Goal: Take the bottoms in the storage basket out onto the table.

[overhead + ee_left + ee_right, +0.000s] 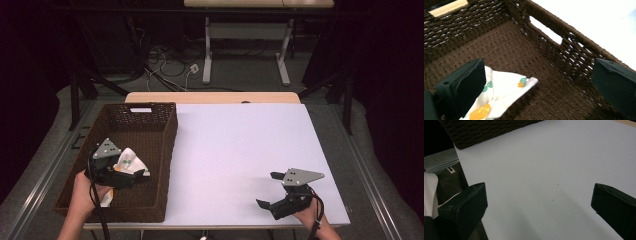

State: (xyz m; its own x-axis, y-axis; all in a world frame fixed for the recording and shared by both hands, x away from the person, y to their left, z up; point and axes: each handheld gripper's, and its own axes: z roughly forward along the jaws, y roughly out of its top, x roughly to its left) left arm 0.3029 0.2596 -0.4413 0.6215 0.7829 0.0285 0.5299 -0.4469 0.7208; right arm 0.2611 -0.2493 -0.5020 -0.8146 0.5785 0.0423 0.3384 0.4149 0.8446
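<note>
Fingers (461, 87) of your left gripper (116, 172) stand wide apart and empty inside the brown wicker basket (165, 150), poised over a white fruit-print cloth (131, 161) that lies on the basket floor toward its near end. In the left gripper view the cloth (501, 91) sits low and against the left finger, with its folded corner pointing toward the gap between the two; the right finger (614, 82) is well off it, close to the basket's wall with the handle cut-out (546, 31). Its long fold appears to run from near the left finger out toward the basket's middle, so any grasp would probably need your left hand (85, 192) to shift toward that side and drop.

Your right gripper (280, 192) rests over the bare white desk (240, 150) at the near right, its fingers (464, 212) likewise spread, holding nothing, well apart from basket and cloth. Your left hand is plainly the nearer one.
</note>
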